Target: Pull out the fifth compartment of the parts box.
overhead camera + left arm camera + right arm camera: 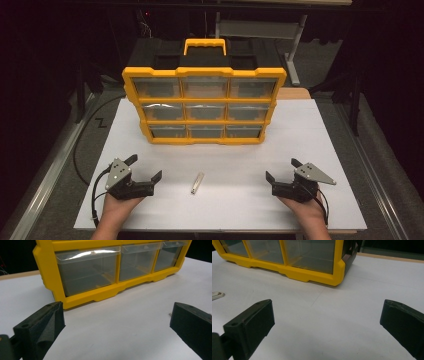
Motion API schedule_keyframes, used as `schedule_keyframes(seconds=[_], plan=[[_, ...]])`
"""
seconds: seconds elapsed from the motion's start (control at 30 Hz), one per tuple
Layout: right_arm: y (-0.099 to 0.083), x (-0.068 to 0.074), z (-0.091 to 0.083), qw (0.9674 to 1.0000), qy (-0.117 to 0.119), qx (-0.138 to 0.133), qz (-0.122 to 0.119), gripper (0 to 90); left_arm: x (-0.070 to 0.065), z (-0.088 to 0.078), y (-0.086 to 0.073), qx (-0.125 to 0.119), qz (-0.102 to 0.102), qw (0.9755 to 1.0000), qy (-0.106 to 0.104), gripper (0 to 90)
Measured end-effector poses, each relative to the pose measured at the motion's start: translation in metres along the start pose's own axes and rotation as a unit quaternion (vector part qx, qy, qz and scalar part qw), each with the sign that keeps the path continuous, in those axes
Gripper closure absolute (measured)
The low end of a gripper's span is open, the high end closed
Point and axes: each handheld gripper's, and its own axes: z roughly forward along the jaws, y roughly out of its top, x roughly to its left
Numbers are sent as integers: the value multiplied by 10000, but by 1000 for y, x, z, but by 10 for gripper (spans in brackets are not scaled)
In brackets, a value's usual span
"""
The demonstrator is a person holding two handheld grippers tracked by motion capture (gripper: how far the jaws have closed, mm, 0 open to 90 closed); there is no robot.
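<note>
A yellow organizer (205, 105) with clear drawers and a handle on top stands upright at the middle of the white table (310, 145). A small metal nail clipper (197, 183) lies on the table in front of it, between my two hands. My left gripper (146, 167) rests at the near left, open, nothing between its jaws. My right gripper (281, 169) rests at the near right, open and empty too. The left gripper view looks at the organizer's bottom drawers (87, 270) over open jaws (116, 322). The right gripper view shows the organizer's right corner (337, 272) and the clipper's tip (217, 295) at the left edge.
A wooden board (292, 93) pokes out behind the organizer's right side. A black cable (82, 145) loops on the floor left of the table. Dark floor and a metal frame leg (292, 55) lie beyond the table's far edge.
</note>
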Motion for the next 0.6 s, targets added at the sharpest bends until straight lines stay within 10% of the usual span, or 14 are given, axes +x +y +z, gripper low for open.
schedule_keyframes(seconds=[0.6], plan=[[5, 7, 2, 9996, -51, -121, -256, 6, -3, 1, -4, 171, 181, 9997, -44, 2]])
